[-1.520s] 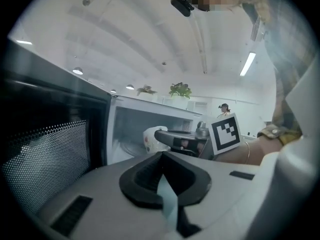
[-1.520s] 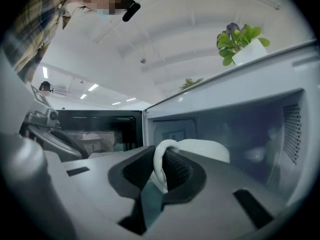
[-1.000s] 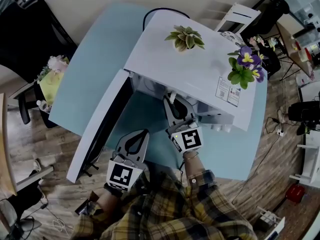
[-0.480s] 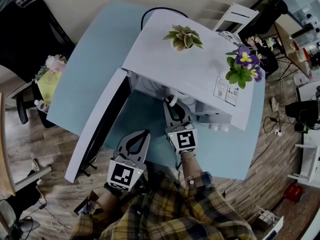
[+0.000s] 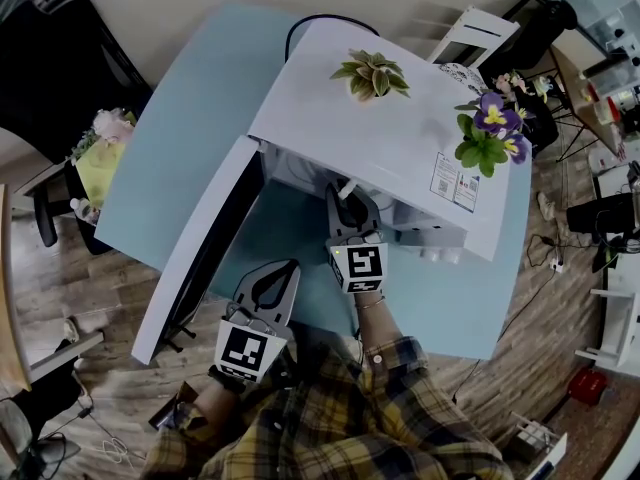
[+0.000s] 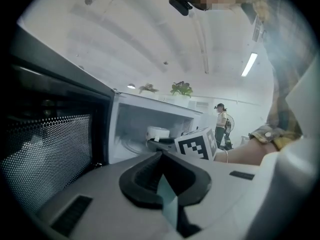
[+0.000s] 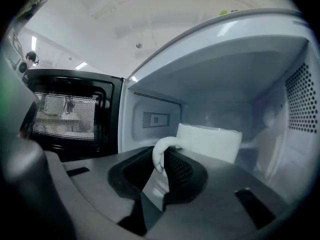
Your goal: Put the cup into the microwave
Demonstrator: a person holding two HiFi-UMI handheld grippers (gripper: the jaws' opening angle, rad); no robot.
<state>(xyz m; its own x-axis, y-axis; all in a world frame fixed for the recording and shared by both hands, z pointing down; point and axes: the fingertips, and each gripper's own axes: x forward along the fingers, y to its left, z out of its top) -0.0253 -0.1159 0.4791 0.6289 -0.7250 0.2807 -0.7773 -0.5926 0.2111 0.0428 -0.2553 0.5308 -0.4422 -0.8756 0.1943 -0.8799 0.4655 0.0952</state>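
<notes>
White cup (image 7: 210, 141), handle gripped by right tongs (image 7: 163, 156), inside microwave (image 7: 225, 69); left tongs (image 6: 162, 153) closed, empty.

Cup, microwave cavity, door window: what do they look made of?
Cup: probably glazed ceramic. It is opaque white with a smooth soft sheen and a thick looped handle. Could be plastic.
Microwave cavity: likely painted or enamelled sheet metal. The walls are smooth and pale, with punched vent holes.
Door window: looks like dark glass over a perforated metal screen, since a fine dot grid shows.
</notes>
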